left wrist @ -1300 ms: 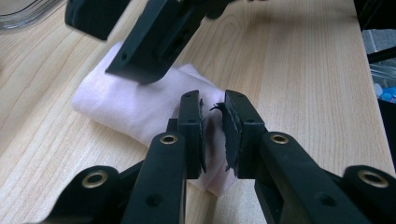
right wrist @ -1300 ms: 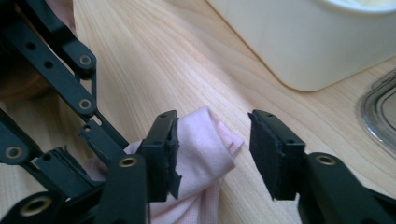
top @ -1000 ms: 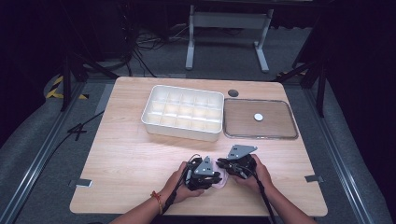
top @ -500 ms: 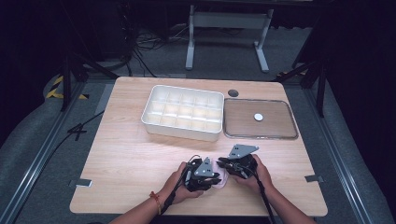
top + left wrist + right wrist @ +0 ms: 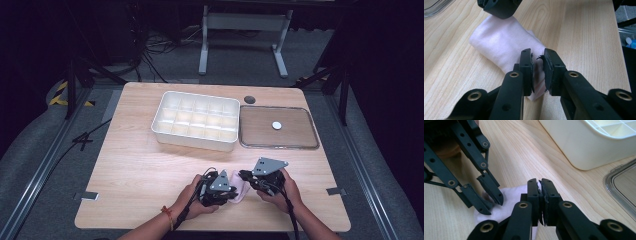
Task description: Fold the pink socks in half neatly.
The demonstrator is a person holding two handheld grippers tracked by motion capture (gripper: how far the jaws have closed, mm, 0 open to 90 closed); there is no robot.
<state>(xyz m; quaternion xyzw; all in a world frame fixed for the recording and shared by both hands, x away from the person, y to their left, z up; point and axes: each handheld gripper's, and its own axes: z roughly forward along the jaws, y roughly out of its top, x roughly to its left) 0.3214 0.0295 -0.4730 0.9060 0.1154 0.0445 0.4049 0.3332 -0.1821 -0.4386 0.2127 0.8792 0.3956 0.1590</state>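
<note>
A small folded pale-pink cloth [image 5: 241, 193] lies near the table's front edge between my two grippers. My left gripper [image 5: 233, 193] comes at it from the left. In the left gripper view, the left gripper [image 5: 537, 53] is shut on the cloth [image 5: 499, 42], with a fold pinched between its pads. My right gripper [image 5: 243, 176] stands at the cloth's far end. Its jaws have just been closing, and in the right gripper view the right gripper [image 5: 539, 182] is shut tight just over the cloth [image 5: 506, 213]. I cannot tell whether a thin edge is caught. The left gripper [image 5: 492, 206] faces it.
A white compartment tray [image 5: 194, 142] stands at the table's middle back. To its right lies a clear shallow lid [image 5: 278, 147] with a small white disc [image 5: 276, 125] on it. A dark round hole [image 5: 249, 99] is behind them. Bare wood spreads left of the hands.
My right gripper has shifted a little to the right and up from the cloth. The left gripper and the cloth have stayed where they were.
</note>
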